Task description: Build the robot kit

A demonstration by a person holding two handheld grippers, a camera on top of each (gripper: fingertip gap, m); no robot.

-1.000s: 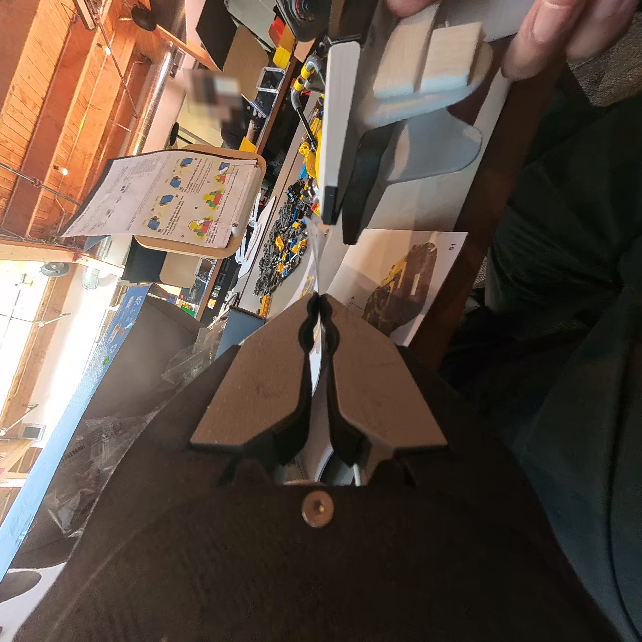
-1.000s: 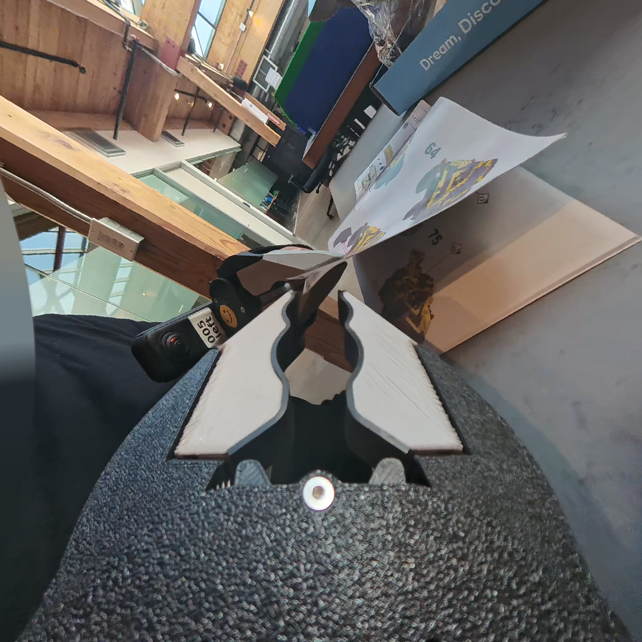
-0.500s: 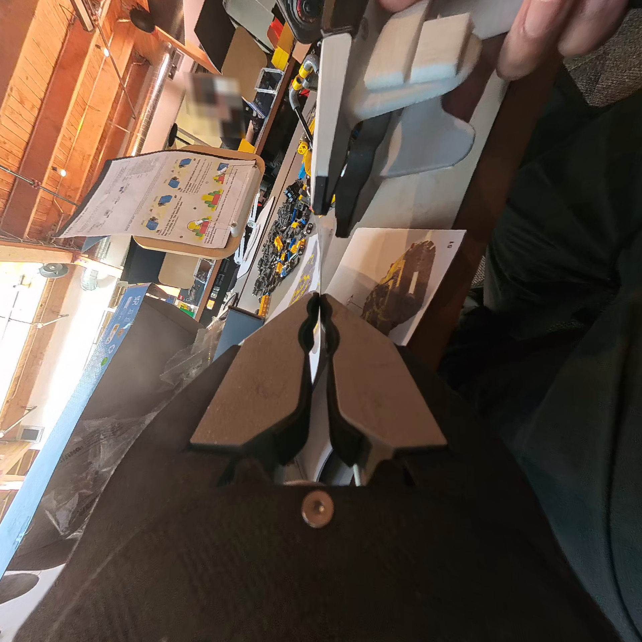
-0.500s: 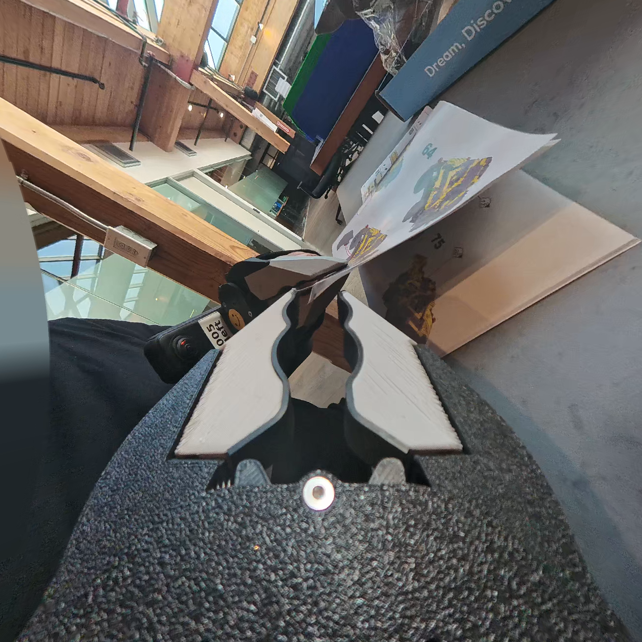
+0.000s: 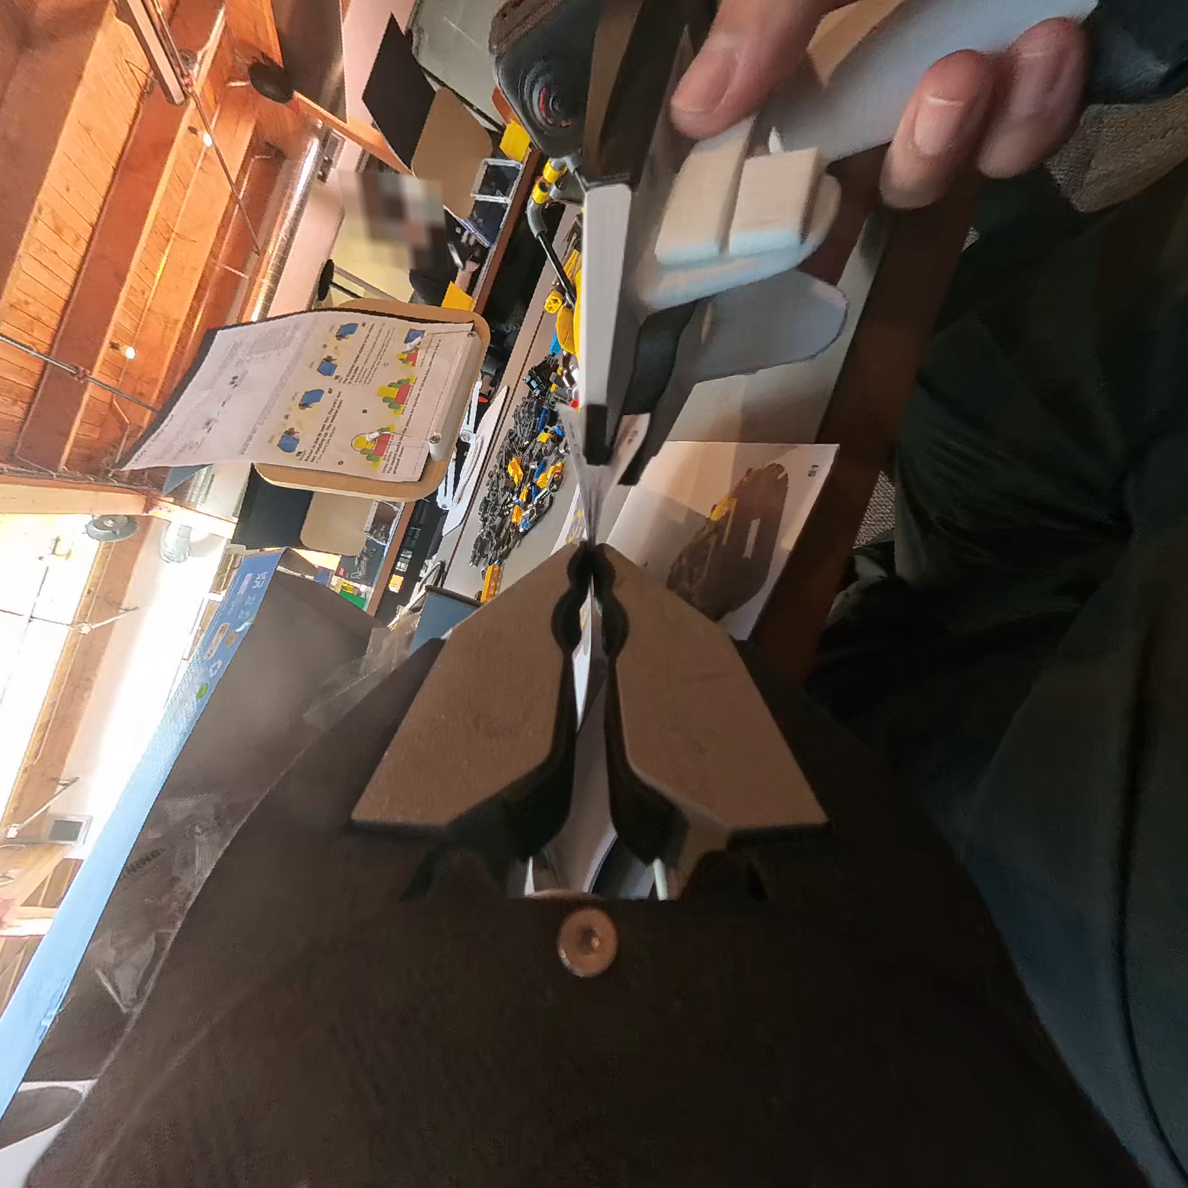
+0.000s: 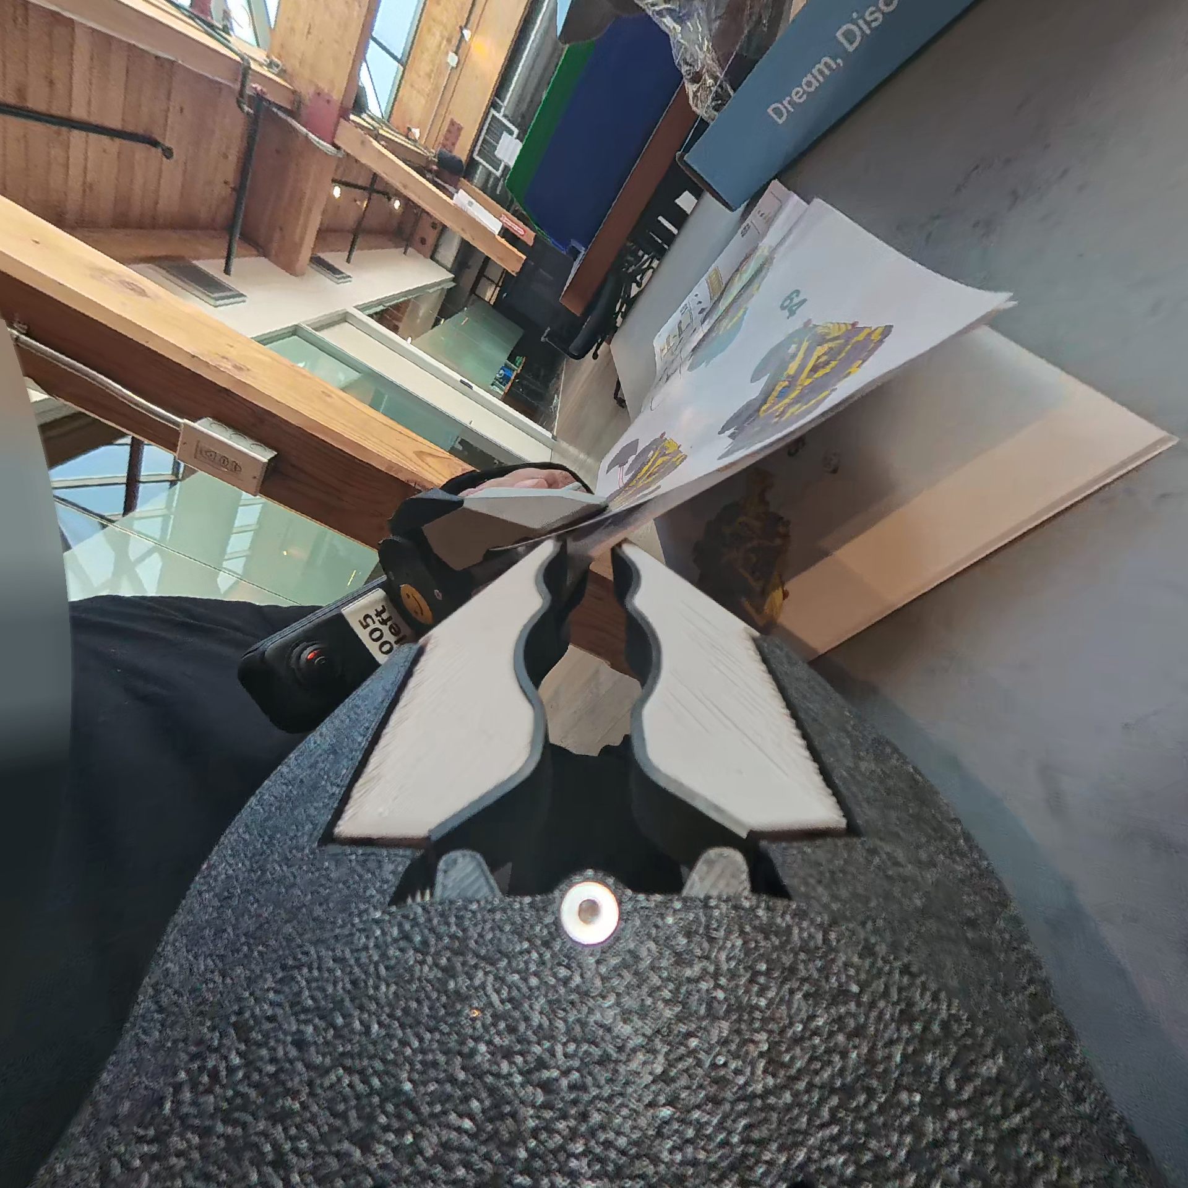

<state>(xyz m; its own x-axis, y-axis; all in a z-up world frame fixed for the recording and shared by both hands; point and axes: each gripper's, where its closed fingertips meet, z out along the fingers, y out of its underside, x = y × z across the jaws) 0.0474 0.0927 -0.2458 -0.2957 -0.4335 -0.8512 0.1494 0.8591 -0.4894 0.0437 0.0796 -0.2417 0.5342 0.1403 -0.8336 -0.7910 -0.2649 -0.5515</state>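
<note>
Left claw [image 5: 590,566]: dark fingers pressed together on the edge of a lifted page [image 6: 803,360], pinching the thin sheet at its near corner.
Right claw [image 6: 584,553]: pale ribbed fingers spread a little, tips just beside the same page edge; in the left wrist view one fingertip lies on each side of the sheet, but whether they touch it I cannot tell.
Page: part of an open instruction booklet [image 5: 726,521] lying flat on the grey tabletop [image 6: 964,739]; the sheet arches up off the spread, glossy, printed with yellow and dark model drawings.
Handling, as a judgement: very light, limp, easily creased or torn near the spine; best held at the free outer edge with a gentle flat pinch.
Claw build: left fingers matte brown with black wavy inner pads; right fingers white with black rubbery lining, on a pebbled dark body.
Hand [image 5: 900,83]: a person's fingers wrap the right claw's handle.
Toy bricks [image 5: 527,488]: loose pile, black, yellow and blue, far on the tabletop.
Blue box [image 6: 823,90]: rigid cardboard, far right, beyond the booklet.
Clipboard sheet [image 5: 308,392]: printed paper on a rounded wooden board, far left.
</note>
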